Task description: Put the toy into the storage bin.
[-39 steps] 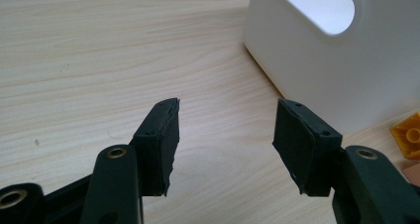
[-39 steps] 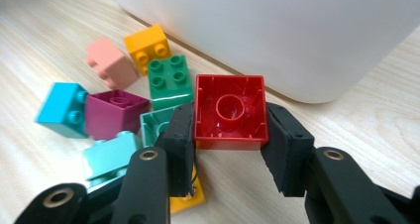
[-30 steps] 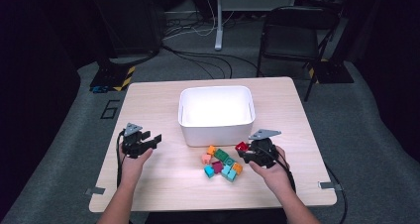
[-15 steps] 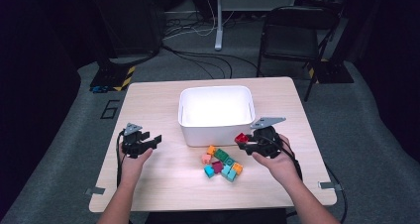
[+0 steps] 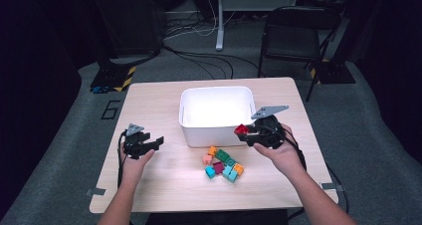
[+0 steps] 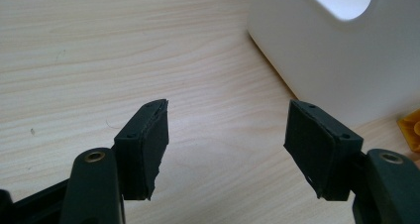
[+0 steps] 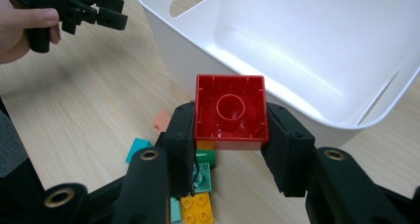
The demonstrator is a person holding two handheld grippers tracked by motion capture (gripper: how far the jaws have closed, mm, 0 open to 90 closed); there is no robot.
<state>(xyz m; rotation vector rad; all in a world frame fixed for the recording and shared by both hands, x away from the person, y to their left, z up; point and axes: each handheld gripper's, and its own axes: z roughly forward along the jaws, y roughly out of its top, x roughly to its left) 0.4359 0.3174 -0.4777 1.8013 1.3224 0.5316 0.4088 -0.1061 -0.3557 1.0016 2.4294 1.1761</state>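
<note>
Right gripper [image 5: 245,134] clamped on red block [image 7: 231,111], hollow underside facing the camera in the right gripper view, pads pressed on its two sides. Held in the air just off the right front corner of the white bin [image 5: 191,116], above the table [image 5: 149,100], near the bin's rim. Bin [image 7: 317,45] seen open beyond the block in the right gripper view, with an oval handle cutout in one wall.

Left gripper [image 5: 155,142] held near the table's left edge, well apart from the bin; jaws spread, just been opening, bare wood between them. In the left gripper view, gripper [image 6: 225,140] gaping, pads touching nothing, bin wall [image 6: 317,50] off to the right, sliver of a yellow block [image 6: 411,132] at the edge.

Loose pile of blocks [image 5: 222,164] left on the table in front of the bin, between the two hands: orange, pink, green, teal, dark magenta. Under the red block in the right gripper view: yellow studded block [image 7: 197,209], green block [image 7: 205,158], teal piece [image 7: 137,148], pink piece [image 7: 161,120].

Left hand [image 7: 22,26] and its gripper also visible top left in the right gripper view. Folding chair [image 5: 293,33] standing on the floor behind the table.
</note>
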